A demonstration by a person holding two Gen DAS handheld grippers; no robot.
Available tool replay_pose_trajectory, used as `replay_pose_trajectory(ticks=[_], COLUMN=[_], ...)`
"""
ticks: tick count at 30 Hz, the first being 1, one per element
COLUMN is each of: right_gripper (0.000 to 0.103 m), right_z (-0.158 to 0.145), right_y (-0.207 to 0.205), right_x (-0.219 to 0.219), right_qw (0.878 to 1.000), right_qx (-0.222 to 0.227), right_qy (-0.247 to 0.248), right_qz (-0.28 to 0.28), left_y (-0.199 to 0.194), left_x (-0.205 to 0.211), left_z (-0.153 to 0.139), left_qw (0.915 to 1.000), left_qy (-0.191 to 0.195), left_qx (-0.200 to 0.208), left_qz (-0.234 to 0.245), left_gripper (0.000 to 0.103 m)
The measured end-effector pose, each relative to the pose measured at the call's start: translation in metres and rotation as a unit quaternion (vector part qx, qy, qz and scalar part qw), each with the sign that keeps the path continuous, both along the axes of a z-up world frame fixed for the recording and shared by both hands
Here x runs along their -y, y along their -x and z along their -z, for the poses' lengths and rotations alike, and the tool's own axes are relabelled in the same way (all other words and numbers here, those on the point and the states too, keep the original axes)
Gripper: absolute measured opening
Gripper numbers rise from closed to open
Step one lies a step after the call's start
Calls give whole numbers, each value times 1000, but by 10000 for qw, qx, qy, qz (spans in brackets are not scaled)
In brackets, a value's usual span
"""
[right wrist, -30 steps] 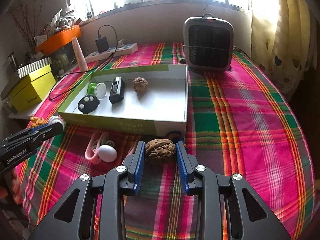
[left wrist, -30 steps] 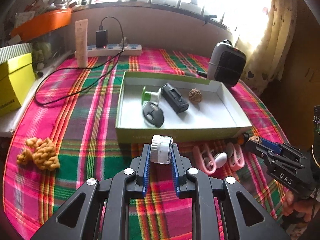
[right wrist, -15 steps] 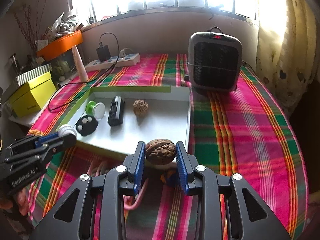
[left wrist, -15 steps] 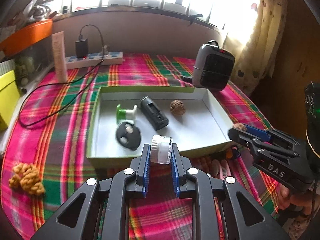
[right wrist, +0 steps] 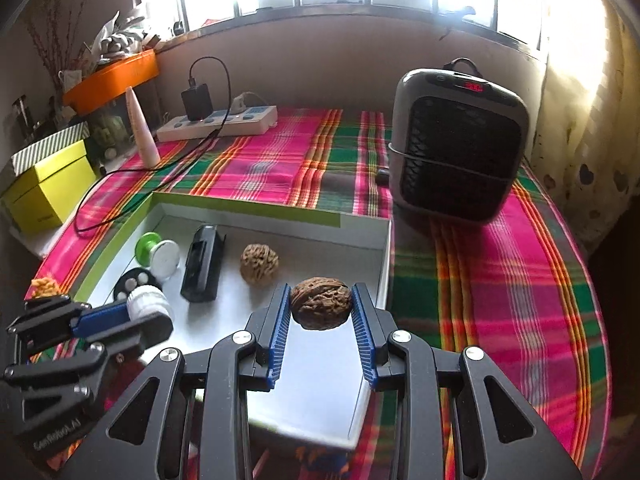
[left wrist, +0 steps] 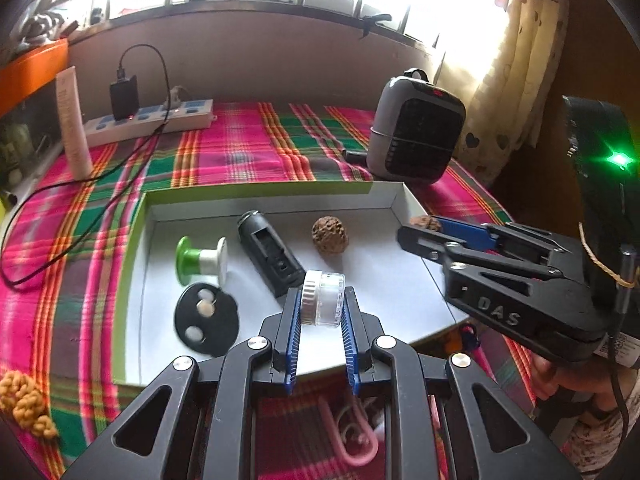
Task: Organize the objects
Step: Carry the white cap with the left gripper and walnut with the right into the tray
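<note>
Grippers hover over our white cardboard tray (right wrist: 362, 408): left gripper (left wrist: 321, 312) pinches a small clear ridged-lid jar (left wrist: 323, 298), right gripper (right wrist: 321, 304) pinches a brown wrinkled walnut (right wrist: 321, 303).

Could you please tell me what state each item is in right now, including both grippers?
Left gripper: shut on the small clear jar with a ridged white lid, held above the tray.
Right gripper: shut on the dark brown walnut, above the tray.
Shallow white tray with green rim: open-topped.
Paler walnut: resting in the tray.
Green and white spool: lying on its side.
Grey space heater: display lit red.
</note>
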State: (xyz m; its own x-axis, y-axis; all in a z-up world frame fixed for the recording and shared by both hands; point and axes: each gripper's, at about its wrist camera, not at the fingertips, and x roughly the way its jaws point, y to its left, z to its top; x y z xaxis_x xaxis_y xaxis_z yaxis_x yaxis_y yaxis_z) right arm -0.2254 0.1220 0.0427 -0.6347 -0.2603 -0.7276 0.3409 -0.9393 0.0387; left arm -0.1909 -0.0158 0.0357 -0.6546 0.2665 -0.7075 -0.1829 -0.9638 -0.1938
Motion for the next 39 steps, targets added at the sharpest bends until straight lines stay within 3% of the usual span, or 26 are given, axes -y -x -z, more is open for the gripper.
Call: replay_pose_trajectory(ticks=[18, 39], right_gripper=[32, 32], right_z=[15, 21], right_y=[38, 45], right_x=[8, 18], right_qw=[9994, 9986], right_qx=[223, 274], right_qy=[-62, -184], right_qz=[-268, -401], left_y=[33, 39], left_x=[-16, -19], left_z=[19, 28], left_qw=[9996, 9991], left_qy=[36, 51], left_qx=[242, 369], left_qz=[173, 197], left_gripper=[18, 18])
